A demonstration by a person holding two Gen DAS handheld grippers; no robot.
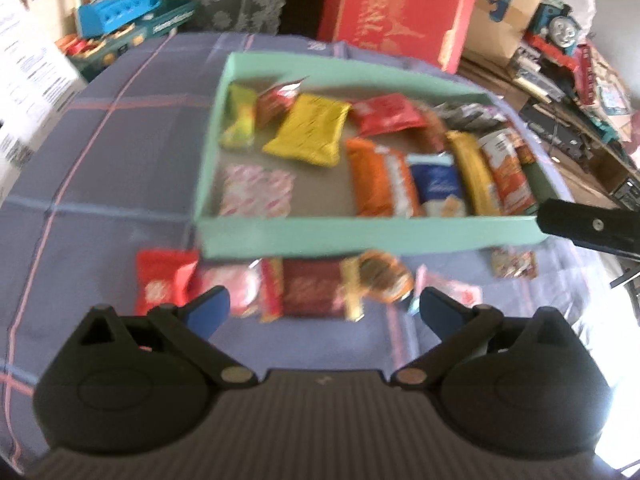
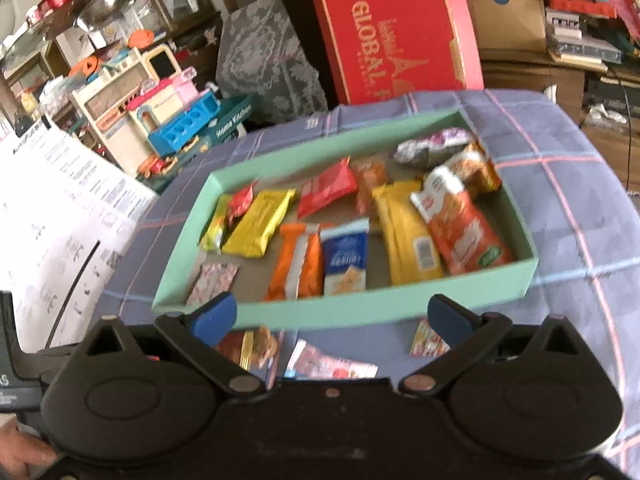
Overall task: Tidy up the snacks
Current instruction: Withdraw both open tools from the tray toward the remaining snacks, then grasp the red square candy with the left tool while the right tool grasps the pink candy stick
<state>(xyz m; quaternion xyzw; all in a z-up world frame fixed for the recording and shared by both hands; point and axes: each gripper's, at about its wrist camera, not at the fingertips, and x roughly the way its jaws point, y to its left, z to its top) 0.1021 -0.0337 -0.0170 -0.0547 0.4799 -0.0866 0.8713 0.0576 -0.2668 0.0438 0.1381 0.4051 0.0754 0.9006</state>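
Both hand-held grippers, left (image 1: 324,306) and right (image 2: 332,314), hung wide and empty over loose snacks (image 1: 308,294) awaiting sorting before the green tray (image 1: 360,236).

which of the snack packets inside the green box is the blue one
The blue and white packet, lying at the box's near wall between the orange packet and the long yellow one; no other packet inside is blue.

snacks (image 1: 316,130) in tray (image 1: 360,236) — others (image 1: 308,294) seemingly before it
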